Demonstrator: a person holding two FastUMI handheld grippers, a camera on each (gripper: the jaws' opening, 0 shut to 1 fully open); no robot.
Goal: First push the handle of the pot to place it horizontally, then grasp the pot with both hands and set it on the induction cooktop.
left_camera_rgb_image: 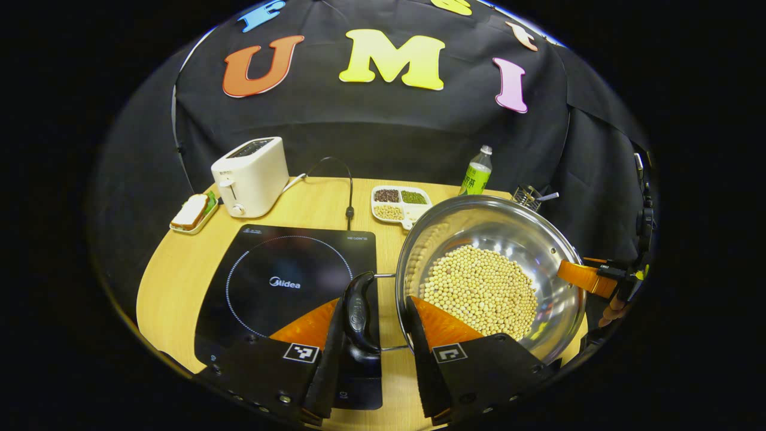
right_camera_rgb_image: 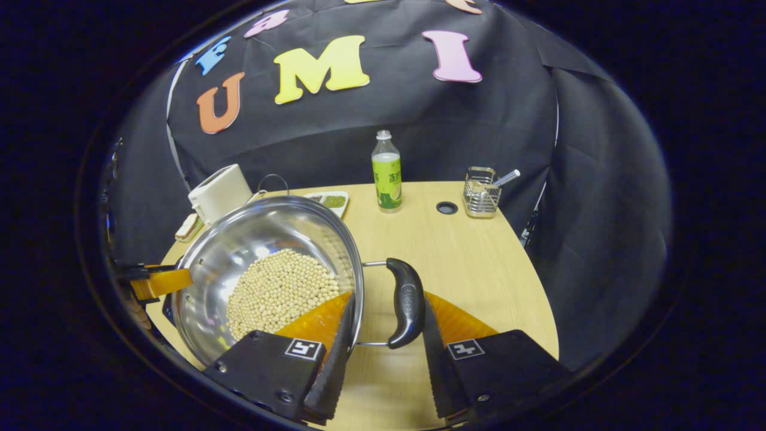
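While the induction cooktop (left_camera_rgb_image: 287, 281) lies flat on the counter (left_camera_rgb_image: 173, 269), the pot (left_camera_rgb_image: 508, 239) of pale beans (left_camera_rgb_image: 479, 287) sits just right of it. Left claw (left_camera_rgb_image: 383, 335) — open around the pot's near-side handle (left_camera_rgb_image: 359, 311), one finger beside the rim. Right claw (right_camera_rgb_image: 383, 335) — open around the opposite handle (right_camera_rgb_image: 407, 302), apparently not clamped.

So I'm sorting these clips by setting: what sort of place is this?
Probably a mock kitchen set up in a recording booth: an induction cooktop, a toaster and a pot of beans sit on a wooden table, with black cloth hung behind instead of walls.
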